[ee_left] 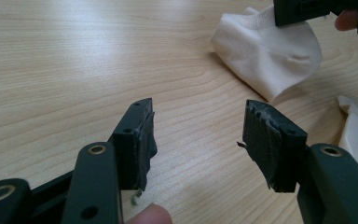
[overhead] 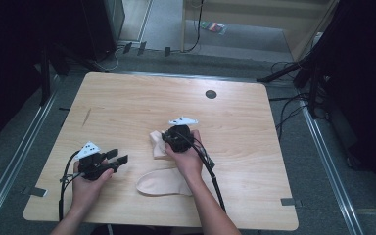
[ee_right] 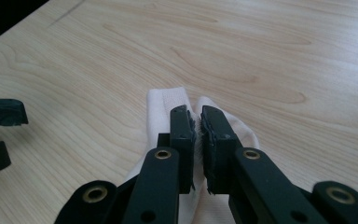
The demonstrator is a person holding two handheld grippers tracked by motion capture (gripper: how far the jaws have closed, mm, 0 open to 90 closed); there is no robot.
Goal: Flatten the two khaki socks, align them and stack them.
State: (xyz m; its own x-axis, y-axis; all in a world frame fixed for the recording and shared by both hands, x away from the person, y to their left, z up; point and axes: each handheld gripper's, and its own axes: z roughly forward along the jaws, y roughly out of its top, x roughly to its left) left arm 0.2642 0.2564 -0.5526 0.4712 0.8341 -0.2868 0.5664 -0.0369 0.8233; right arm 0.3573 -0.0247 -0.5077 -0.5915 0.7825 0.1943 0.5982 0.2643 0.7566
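Right gripper [ee_right: 198, 119] pinches a white sock [ee_right: 168, 105], jaws nearly together; left gripper [ee_left: 198, 123] hovers, jaws apart.

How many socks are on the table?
2. One sock is pinched in the right gripper; the other sock lies flat near the table's front edge.

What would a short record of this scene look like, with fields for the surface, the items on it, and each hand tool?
surface: wooden table
items: two pale socks, the far sock bunched, the near sock lying flat
left gripper: jaws open, holding nothing, aimed toward the far sock
right gripper: jaws closed on the far sock, pinching its fabric
held by: a person, one gripper in each hand
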